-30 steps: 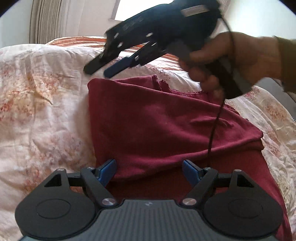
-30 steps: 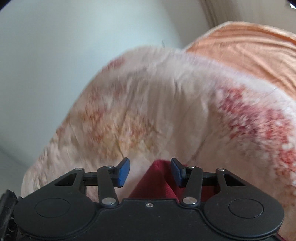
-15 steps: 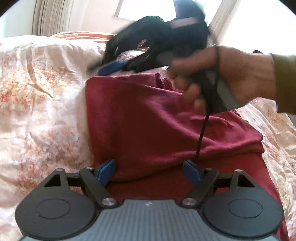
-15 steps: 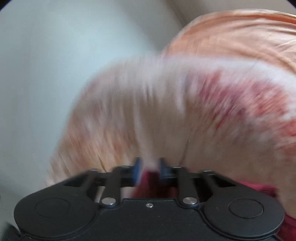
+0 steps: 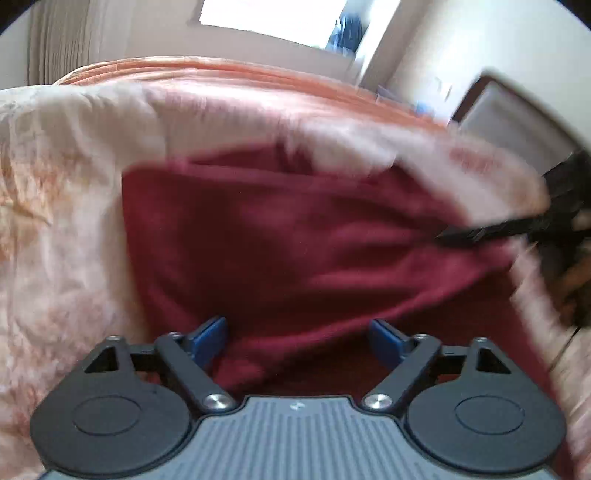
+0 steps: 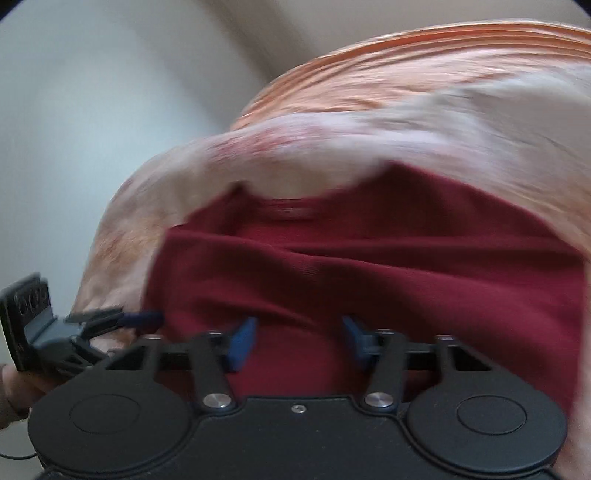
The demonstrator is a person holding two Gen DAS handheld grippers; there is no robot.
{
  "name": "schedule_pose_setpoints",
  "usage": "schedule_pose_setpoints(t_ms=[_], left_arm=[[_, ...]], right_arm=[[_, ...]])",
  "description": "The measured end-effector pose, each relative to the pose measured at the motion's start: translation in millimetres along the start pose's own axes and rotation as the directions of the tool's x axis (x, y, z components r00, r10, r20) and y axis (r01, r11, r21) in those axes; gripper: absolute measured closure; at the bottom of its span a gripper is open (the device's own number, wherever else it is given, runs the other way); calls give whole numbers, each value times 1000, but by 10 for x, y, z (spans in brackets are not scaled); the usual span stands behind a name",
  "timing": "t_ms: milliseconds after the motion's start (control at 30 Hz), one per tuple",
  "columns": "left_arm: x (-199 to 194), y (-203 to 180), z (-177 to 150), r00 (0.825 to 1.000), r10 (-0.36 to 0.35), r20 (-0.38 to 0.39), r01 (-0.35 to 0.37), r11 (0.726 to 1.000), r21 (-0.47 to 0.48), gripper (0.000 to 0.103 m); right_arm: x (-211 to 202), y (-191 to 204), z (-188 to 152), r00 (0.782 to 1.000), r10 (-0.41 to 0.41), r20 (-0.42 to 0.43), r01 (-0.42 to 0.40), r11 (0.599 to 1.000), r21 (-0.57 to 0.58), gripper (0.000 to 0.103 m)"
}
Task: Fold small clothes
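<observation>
A dark red garment lies partly folded on a floral bedspread, with one layer lapped over another. My left gripper hovers at the garment's near edge. It is open wide, and its blue pads have nothing pinched between them. My right gripper is a dark blur at the garment's right side. In its own view the right gripper hangs over the red garment. Its jaws are closing, and the cloth lies under the gap with the pads clear of it. The left gripper shows at the left edge.
An orange blanket covers the far end of the bed, under a bright window. A pale wall stands past the bed's edge. A dark-framed panel stands at the right. A person's hand holds the left gripper.
My right gripper swung from the garment's far edge to its right side, leaving the middle of the left wrist view. Its camera now looks onto the red cloth. The left gripper shifted only slightly.
</observation>
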State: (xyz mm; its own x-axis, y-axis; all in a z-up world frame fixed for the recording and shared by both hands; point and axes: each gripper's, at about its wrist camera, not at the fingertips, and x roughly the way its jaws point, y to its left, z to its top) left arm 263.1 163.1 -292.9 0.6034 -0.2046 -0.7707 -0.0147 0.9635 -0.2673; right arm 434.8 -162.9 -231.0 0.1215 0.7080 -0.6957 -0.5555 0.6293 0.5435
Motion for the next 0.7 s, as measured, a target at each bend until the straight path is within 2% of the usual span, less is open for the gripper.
schedule_pose_setpoints(t_ms=[67, 100, 133, 167, 300, 400, 467, 567, 633, 700], left_arm=[[-67, -67, -37, 1000, 17, -11, -16, 999, 51, 17], [-123, -96, -39, 1000, 15, -13, -14, 998, 53, 17], [-181, -122, -60, 1000, 6, -9, -5, 999, 50, 15], [-227, -147, -73, 1000, 0, -10, 0, 999, 46, 14], [-249, -166, -261, 995, 43, -90, -41, 999, 17, 13], [-324, -229, -508, 990, 56, -126, -59, 998, -12, 13], [-449, -299, -712, 989, 59, -134, -63, 998, -25, 12], [-692, -399, -1007, 988, 69, -141, -72, 997, -22, 9], [-813, -469, -1216, 978, 89, -187, -94, 995, -20, 8], [-1013, -525, -1470, 973, 78, -215, -89, 995, -45, 8]], right_arm=[[-240, -79, -65, 998, -8, 64, 4, 998, 60, 49], [-377, -63, -101, 994, -10, 109, 4, 998, 55, 33], [-488, -61, -156, 990, -6, 141, -2, 999, 54, 21], [-535, -68, -190, 989, -5, 149, -4, 998, 59, 19], [-618, -200, -418, 990, -94, 102, 84, 992, 96, 24], [-846, -254, -654, 987, -53, 154, 27, 985, 168, 23], [-940, -238, -875, 988, -29, 151, -4, 976, 219, 22], [-1034, -156, -1284, 996, -30, 90, 6, 969, 248, 21], [-1132, -90, -1583, 998, -31, 53, 16, 967, 255, 21], [-1265, -6, -1895, 999, -38, 26, 30, 965, 262, 21]])
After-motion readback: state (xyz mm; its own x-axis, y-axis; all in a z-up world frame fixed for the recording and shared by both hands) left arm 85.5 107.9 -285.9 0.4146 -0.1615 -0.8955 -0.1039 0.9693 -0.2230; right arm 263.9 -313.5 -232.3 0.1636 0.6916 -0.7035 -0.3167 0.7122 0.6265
